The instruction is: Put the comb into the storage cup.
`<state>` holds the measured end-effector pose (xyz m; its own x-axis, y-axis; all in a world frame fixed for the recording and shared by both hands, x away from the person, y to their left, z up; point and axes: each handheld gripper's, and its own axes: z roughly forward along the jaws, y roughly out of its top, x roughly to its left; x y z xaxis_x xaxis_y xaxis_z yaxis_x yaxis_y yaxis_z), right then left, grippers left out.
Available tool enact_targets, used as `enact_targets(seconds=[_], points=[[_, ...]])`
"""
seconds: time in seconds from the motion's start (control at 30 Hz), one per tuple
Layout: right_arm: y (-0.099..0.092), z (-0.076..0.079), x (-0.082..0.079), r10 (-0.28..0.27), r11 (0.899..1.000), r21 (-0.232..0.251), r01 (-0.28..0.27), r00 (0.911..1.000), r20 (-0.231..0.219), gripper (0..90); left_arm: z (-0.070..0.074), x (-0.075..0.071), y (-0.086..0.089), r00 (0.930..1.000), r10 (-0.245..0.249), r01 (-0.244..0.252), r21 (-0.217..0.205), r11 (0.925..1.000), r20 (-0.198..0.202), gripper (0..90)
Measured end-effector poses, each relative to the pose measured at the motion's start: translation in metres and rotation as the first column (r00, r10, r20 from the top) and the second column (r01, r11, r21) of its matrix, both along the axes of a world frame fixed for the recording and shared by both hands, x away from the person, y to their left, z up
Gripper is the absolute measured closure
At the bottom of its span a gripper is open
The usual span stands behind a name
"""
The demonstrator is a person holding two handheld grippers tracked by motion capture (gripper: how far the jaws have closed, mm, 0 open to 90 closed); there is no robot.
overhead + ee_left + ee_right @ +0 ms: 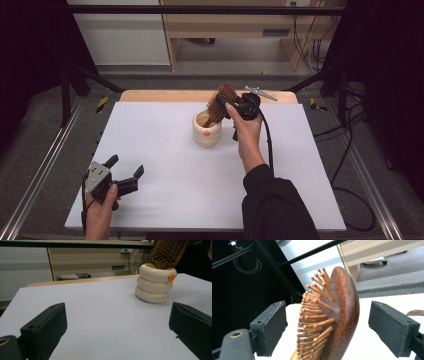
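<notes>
The hairbrush (220,103) is standing in the cup (206,131) toward the counter's (165,140) far side, leaning right.

Left gripper (125,170) low, jaws open, right gripper (224,106) raised, jaws apart.

The high view looks down and forward over the whole white table (165,150) from its near side. The left gripper view sits low at the near left, facing the far cup (155,283). The right gripper view is close against the hairbrush (337,315), which shows in all three.
</notes>
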<state>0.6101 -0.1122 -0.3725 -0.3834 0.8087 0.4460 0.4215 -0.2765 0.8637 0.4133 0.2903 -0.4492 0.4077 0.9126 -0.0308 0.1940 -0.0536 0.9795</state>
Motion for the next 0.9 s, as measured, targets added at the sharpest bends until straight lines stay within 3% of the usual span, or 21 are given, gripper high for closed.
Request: enact_targets(seconds=[0.53,0.9], points=[[-0.006,0.008,-0.016,-0.01,0.998,-0.059,0.012,0.9989,0.045,8.9,0.002,-0.001,0.0,0.9998,0.008,-0.009,0.007,0.9999,0.017,1.5],[-0.018,0.018,-0.023,-0.005,0.996,-0.093,0.015,0.994,0.109,7.6,0.002,0.0,-0.001,0.9998,0.008,-0.008,0.006,1.0,0.021,1.4]])
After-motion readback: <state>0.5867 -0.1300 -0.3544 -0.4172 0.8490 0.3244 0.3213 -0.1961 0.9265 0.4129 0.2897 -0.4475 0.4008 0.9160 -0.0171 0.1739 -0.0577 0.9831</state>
